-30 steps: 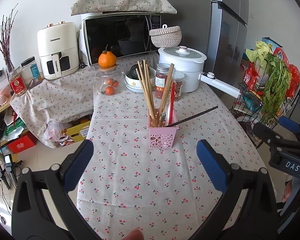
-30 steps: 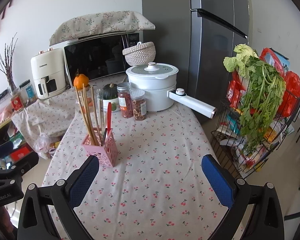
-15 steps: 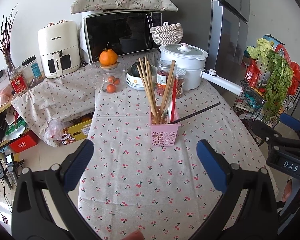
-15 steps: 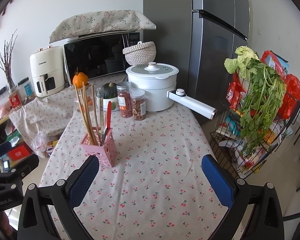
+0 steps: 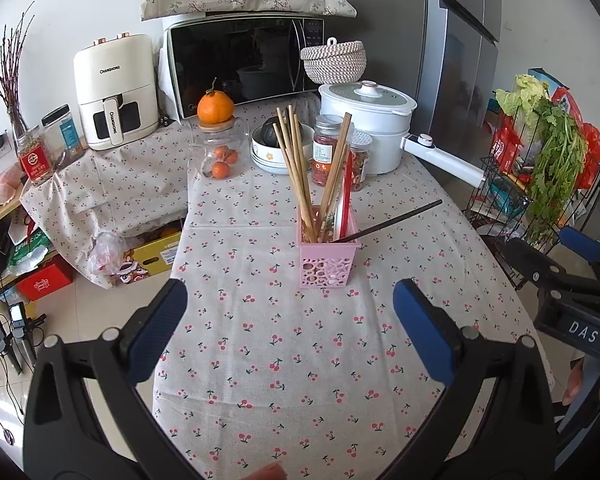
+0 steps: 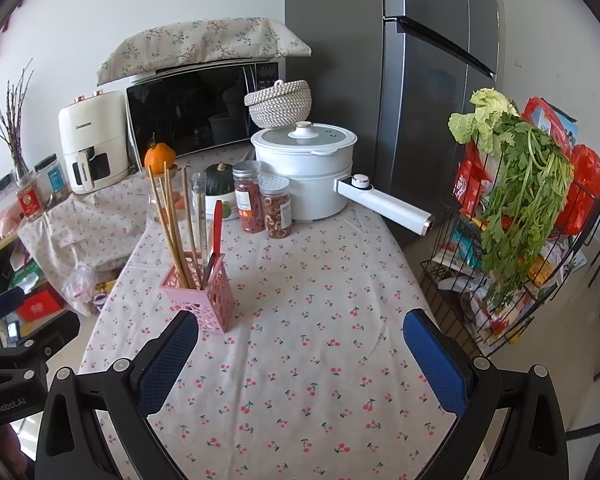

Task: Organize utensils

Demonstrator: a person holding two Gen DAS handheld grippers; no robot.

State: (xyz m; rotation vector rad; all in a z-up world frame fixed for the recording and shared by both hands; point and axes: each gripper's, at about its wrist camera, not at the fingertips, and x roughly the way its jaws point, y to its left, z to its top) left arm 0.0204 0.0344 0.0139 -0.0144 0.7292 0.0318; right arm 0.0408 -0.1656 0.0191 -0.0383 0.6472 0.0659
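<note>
In the left wrist view, the left gripper (image 5: 290,306) fills the bottom of the frame. Its two blue pads (image 5: 160,312) stand wide apart and hold nothing; only the cherry-print tablecloth (image 5: 284,360) shows between them. A little above the middle of the frame stands a pink holder (image 5: 327,264) on the cloth. Several wooden chopsticks (image 5: 296,172) stand in it and lean in different directions. A red and white utensil (image 5: 345,204) stands in it too, and a black chopstick (image 5: 392,220) leans far out to the right. Behind the holder are two jars (image 5: 327,156), a white pot (image 5: 370,120) with a long handle, and a microwave (image 5: 244,64) at the top centre. At the right edge, the right gripper (image 5: 568,264) is partly seen.

In the right wrist view, the right gripper (image 6: 300,340) is at the bottom, its jaws spread open and empty. The pink holder (image 6: 202,300) is left of centre, just above the left pad (image 6: 168,360), not touching it. The chopsticks (image 6: 168,216) rise from it. At the right of the frame, green vegetables (image 6: 528,184) hang over a wire rack (image 6: 452,292). Part of the left gripper (image 6: 24,344) shows at the lower left edge.
</note>
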